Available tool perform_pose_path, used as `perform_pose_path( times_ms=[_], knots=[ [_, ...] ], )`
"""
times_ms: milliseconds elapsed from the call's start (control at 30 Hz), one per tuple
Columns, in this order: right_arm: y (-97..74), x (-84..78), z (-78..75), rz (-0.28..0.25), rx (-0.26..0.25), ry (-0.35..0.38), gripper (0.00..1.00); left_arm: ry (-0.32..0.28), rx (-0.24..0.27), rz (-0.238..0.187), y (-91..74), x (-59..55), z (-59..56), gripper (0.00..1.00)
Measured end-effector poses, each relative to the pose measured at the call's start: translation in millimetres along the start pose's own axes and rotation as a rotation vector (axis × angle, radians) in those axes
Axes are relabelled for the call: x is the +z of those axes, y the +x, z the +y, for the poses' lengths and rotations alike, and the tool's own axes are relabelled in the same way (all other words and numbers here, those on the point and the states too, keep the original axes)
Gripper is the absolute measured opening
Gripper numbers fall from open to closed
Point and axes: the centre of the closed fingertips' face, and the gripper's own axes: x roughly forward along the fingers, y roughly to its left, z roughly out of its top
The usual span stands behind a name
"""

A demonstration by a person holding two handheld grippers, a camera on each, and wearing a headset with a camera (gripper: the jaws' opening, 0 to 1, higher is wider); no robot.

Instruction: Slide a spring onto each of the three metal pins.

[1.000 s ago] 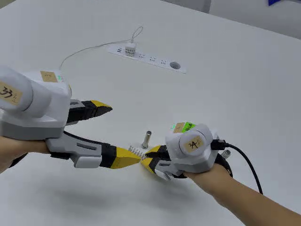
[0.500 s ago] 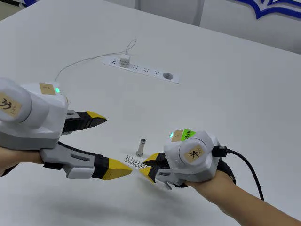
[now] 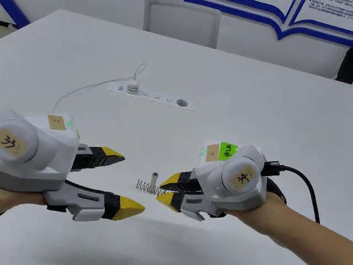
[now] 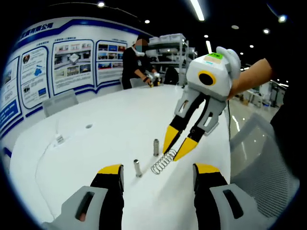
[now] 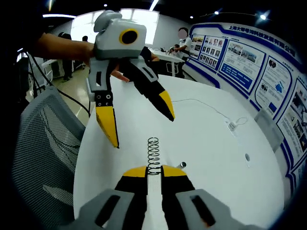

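A tan label (image 3: 12,144) on the round back end of the left gripper (image 3: 132,183) carried tilted handwriting that looked like 33. A small tan sticker (image 3: 56,122) on top of that gripper bore a mark too small to read. The right gripper (image 3: 160,196) had a second tan label (image 3: 242,176) on its round end with 1 handwritten character, not surely legible. Near it sat a green sticker (image 3: 228,149) and a tan tag (image 3: 212,153), both with print too fine to read. In the left gripper view, wall boards (image 4: 72,60) under a blue band (image 4: 36,29) of white Chinese characters stayed illegible.
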Motion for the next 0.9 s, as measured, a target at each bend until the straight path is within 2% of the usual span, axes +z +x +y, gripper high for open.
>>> perform_pose_path(
  times_ms=[33, 133, 367, 600, 900],
  knots=[
    [-1.2, 0.9, 1.6, 0.003, 0.004, -0.034, 0.10, 0.016, -0.003, -0.004, 0.7, 2.0, -1.7, 0.57],
    [-4.8, 4.5, 5.6, -0.003, 0.012, -0.045, 0.10, 0.036, -0.022, 0.002, 2.8, 3.7, -6.2, 0.47],
    [-13.6, 11.8, 10.4, -0.016, 0.026, -0.119, 0.10, 0.124, -0.051, 0.058, 7.0, -0.4, -15.7, 0.39],
    [-17.2, 12.9, 16.4, -0.010, 0.041, -0.157, 0.10, 0.172, -0.070, 0.078, 12.1, -0.3, -23.8, 0.30],
    [-15.6, 14.2, 20.3, -0.012, 0.064, -0.168, 0.10, 0.186, -0.083, 0.096, 12.6, -3.2, -23.7, 0.22]
  ],
)
